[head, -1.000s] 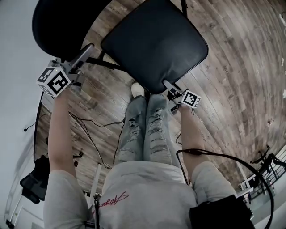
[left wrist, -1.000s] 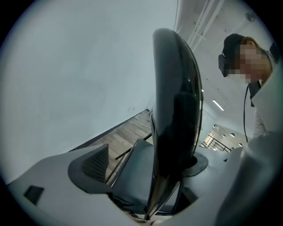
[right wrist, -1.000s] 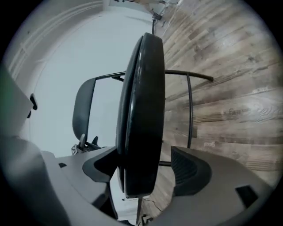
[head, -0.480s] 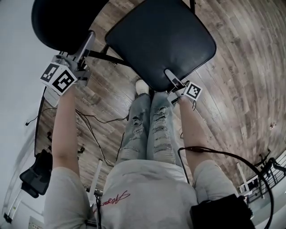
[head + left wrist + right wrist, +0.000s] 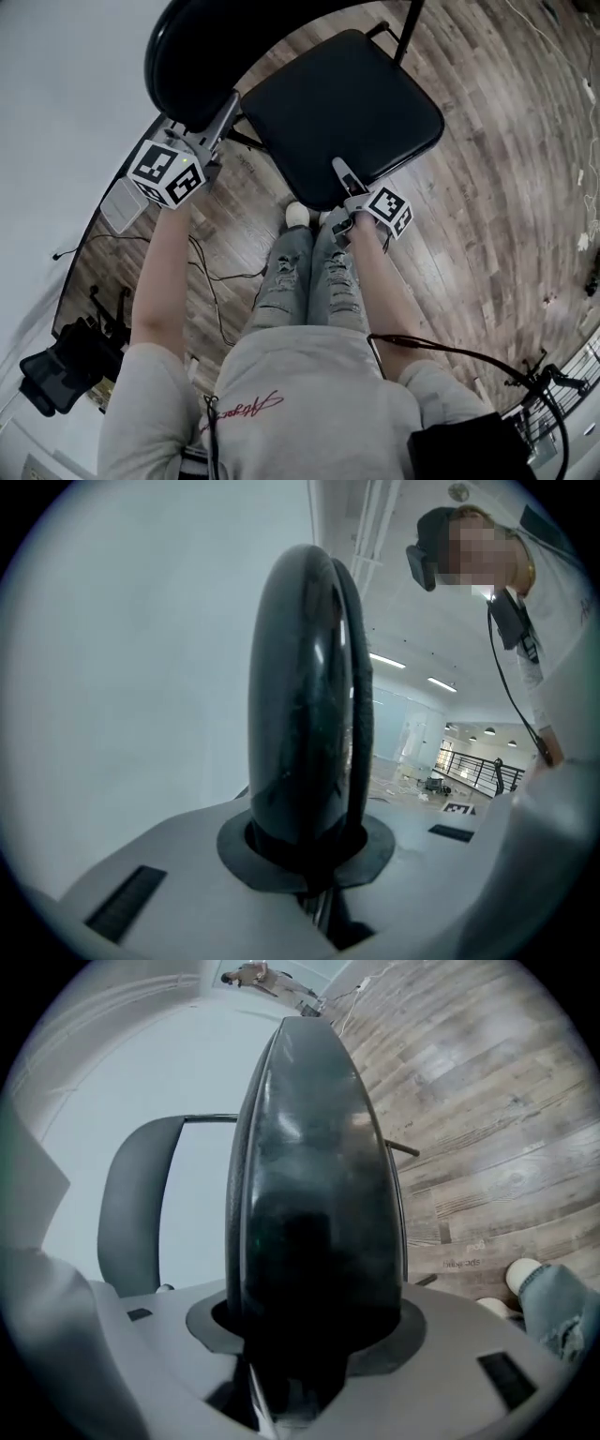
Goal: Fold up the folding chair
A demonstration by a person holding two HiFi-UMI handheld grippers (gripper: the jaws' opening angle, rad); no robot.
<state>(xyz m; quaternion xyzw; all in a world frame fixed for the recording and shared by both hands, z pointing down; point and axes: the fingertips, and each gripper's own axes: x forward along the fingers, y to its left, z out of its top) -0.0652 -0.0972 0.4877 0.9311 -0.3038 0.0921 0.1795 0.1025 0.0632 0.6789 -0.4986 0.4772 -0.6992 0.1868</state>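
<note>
The black folding chair stands in front of me, its padded seat point(image 5: 347, 108) beside the rounded backrest point(image 5: 206, 47). My left gripper point(image 5: 228, 105) is shut on the backrest's lower edge. In the left gripper view the backrest point(image 5: 300, 696) rises edge-on out of the left gripper point(image 5: 309, 855). My right gripper point(image 5: 339, 171) holds the seat's near edge. In the right gripper view the seat point(image 5: 314, 1147) fills the gap of the right gripper point(image 5: 314, 1335), whose jaws are closing on it.
The person's legs and a white shoe point(image 5: 298, 214) are just below the seat. Cables point(image 5: 211, 281) trail over the wooden floor point(image 5: 487, 187). A white wall point(image 5: 66, 94) runs along the left, with black equipment point(image 5: 66, 361) at its foot. A chair leg point(image 5: 408, 33) shows behind the seat.
Both grippers have risen. The left jaws have shut on the backrest's edge. The right gripper has moved up with the seat's near edge, and its jaws have narrowed on it.
</note>
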